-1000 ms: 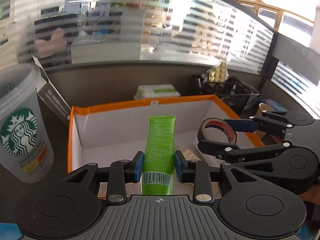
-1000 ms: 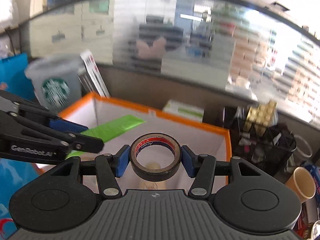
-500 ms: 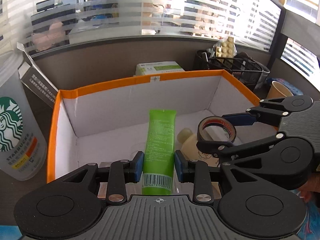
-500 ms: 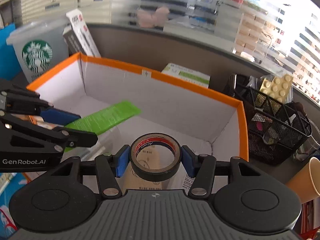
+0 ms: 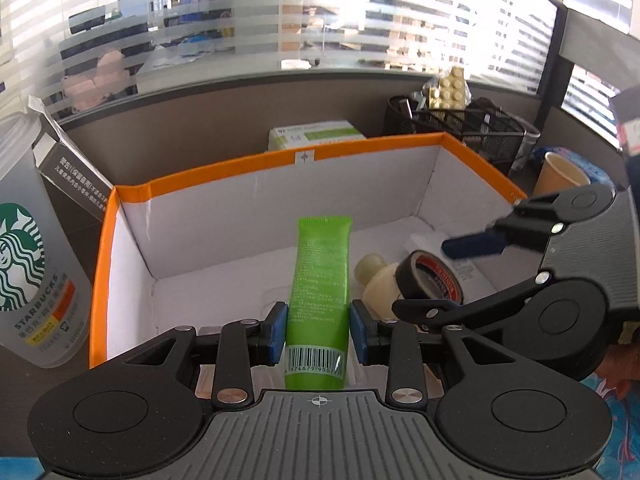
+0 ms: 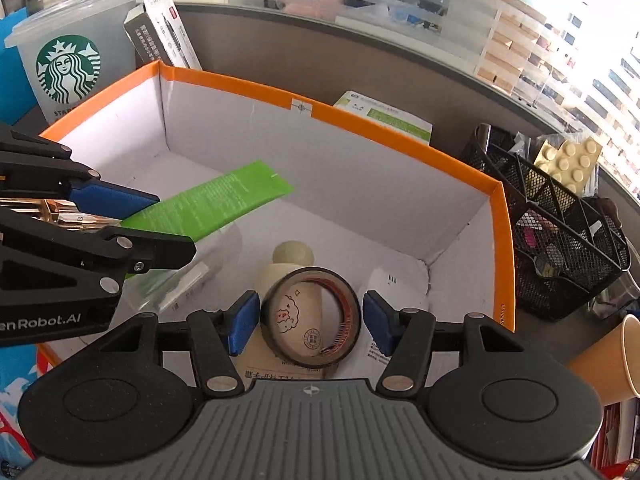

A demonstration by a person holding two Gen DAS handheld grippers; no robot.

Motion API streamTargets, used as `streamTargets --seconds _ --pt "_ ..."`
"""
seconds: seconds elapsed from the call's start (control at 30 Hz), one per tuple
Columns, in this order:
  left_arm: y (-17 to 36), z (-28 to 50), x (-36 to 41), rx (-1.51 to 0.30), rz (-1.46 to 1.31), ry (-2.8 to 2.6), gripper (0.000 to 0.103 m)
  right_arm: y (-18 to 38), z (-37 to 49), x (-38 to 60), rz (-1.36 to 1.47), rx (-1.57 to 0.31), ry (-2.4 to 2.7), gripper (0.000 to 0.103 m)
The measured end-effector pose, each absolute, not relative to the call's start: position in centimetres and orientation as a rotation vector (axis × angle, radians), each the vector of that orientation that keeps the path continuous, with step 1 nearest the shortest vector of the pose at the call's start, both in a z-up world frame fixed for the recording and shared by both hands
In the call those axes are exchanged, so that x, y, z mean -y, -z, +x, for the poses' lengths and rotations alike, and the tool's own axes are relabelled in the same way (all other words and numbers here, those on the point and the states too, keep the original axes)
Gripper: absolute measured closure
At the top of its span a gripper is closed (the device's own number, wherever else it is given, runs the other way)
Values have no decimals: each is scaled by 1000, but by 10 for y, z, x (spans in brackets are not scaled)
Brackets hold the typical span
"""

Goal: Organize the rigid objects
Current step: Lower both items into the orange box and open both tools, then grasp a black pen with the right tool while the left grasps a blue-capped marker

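My left gripper [image 5: 318,332] is shut on a green tube [image 5: 322,280] and holds it over the orange-rimmed white box [image 5: 280,158]; the tube also shows in the right wrist view [image 6: 216,204]. My right gripper [image 6: 306,318] has its jaws spread wider than the black tape roll [image 6: 312,316], which sits tilted between them without touching the pads. The roll [image 5: 430,284] leans on a cream bottle [image 5: 376,280] on the box floor. The bottle [image 6: 292,280] lies under the roll.
A Starbucks cup [image 5: 28,256] and a grey carton [image 5: 68,168] stand left of the box. A green-white packet [image 5: 316,136] lies behind it. A black mesh organizer [image 6: 560,236] and a paper cup [image 6: 600,364] stand to the right.
Both grippers moved down into the box. My right gripper opened and let go of the tape roll, which now rests tilted on the cream bottle. The left still holds the tube.
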State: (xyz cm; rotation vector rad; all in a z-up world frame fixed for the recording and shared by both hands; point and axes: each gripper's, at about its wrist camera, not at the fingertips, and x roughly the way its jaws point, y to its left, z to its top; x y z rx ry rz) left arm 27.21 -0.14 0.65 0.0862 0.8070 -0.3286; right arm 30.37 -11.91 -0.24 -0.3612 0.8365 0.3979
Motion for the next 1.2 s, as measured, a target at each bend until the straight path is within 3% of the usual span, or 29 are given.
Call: streamTargets --seconds 0.17,0.37,0.47,0.53,0.6,0.77,0.97,1.2 --pt "-7 272 -2 -810 70 317 71 -2 300 118 -395 -832 -370 31" --pt "-27 257 -14 -764 42 304 69 -25 282 124 -393 -783 -349 28" --pt "-46 243 -21 -708 33 298 55 -41 267 128 -393 -743 -338 26" --pt "-60 227 -24 -651 44 289 36 -54 255 131 -396 -704 -327 26" --pt "-74 209 -27 -589 56 292 27 -62 246 132 -388 -661 -322 26" --pt "-95 159 -33 -458 84 318 2 -86 197 144 -302 -491 -341 4" --pt "-76 113 -32 -434 135 399 0 -83 144 158 -227 -380 -368 0" --pt "-10 81 -34 -520 202 434 0 -26 98 163 -222 -405 -357 0"
